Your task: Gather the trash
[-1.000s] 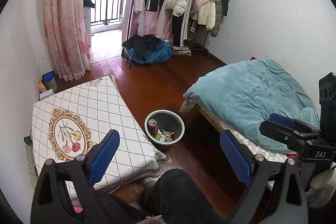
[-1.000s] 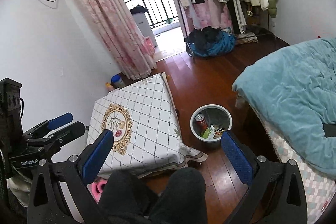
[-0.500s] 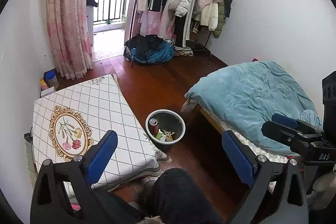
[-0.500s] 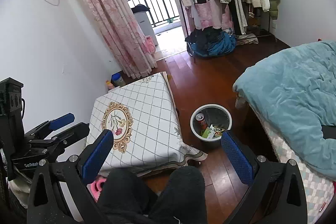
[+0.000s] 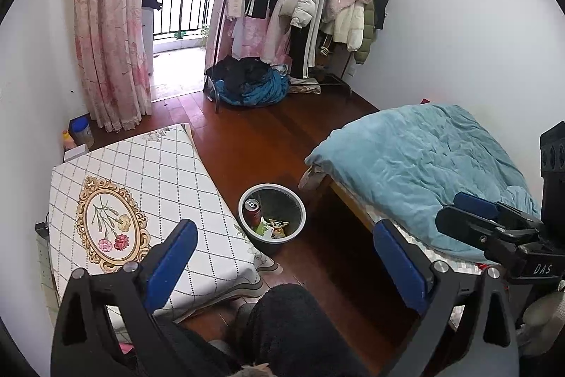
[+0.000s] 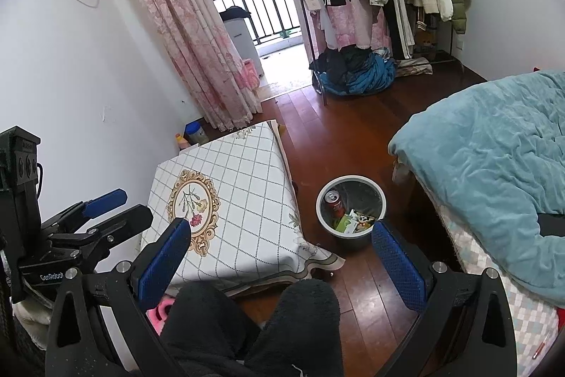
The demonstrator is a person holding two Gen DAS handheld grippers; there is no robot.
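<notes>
A round grey trash bin (image 5: pixel 296 200) stands on the wooden floor between the table and the bed; it also shows in the right wrist view (image 6: pixel 379 196). It holds a red soda can (image 5: pixel 252 211), also seen in the right wrist view (image 6: pixel 333 201), and snack wrappers (image 5: pixel 273 228). My left gripper (image 5: pixel 286 257) is open and empty, held high above the floor. My right gripper (image 6: pixel 282 253) is open and empty too. Each gripper shows at the edge of the other's view.
A low table with a checked cloth (image 5: pixel 141 193) stands left of the bin. A bed with a teal blanket (image 5: pixel 423 165) is on the right. A clothes rack (image 5: pixel 300 6) and a pile of clothes (image 5: pixel 250 85) stand at the back by the balcony door. My dark-trousered knees (image 6: pixel 254 327) are below.
Both views have shifted slightly, as both grippers rose and drew back a little. The bin and its contents have not moved. Both grippers stay open.
</notes>
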